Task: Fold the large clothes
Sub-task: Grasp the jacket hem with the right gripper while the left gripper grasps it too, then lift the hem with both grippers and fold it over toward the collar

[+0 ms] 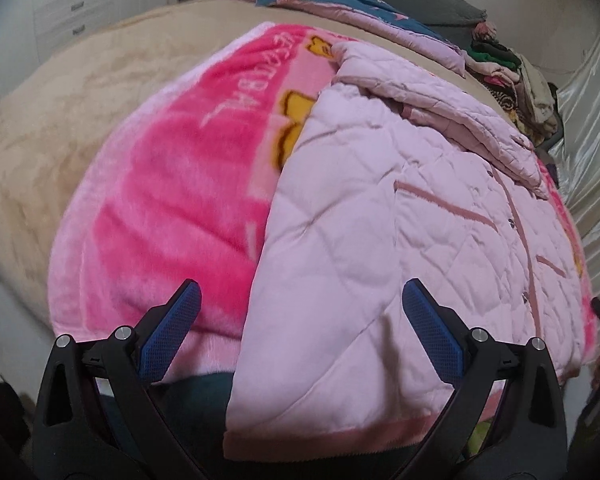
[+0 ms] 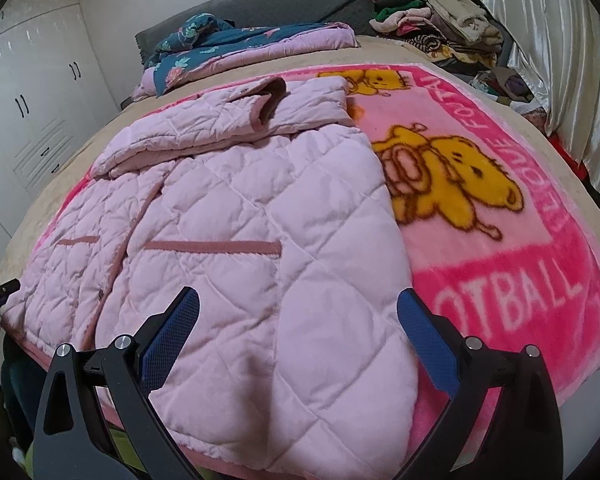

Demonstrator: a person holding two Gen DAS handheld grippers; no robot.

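The pink quilted jacket (image 2: 228,216) lies front-up on a pink cartoon blanket (image 2: 500,264) spread over the bed (image 1: 60,128), its hem at the blanket's near edge and overhanging it a little, its sleeves already folded across the chest toward the far edge. The left gripper (image 1: 302,300) and the right gripper (image 2: 298,304) each hover over the hem corners, fingers spread apart, holding nothing.

The likeliest trouble is in the pinch: the padding is thick and slippery-looking, so a shallow bite at the hem may catch only the top layer and let the back panel drag behind, leaving a crooked fold. A bite that goes too deep could snag the plush blanket underneath and pull it up with the jacket. Lifting the two corners unevenly would probably tip the folded sleeves off the chest.

The left view shows the jacket's left side edge, with the blanket's lettered border lying bare beside it. The right view alone shows the yellow bear print (image 2: 448,176), the word on the blanket's right side, the white wardrobe (image 2: 32,92), and the heap of clothes (image 2: 440,24) at the bed's far right corner
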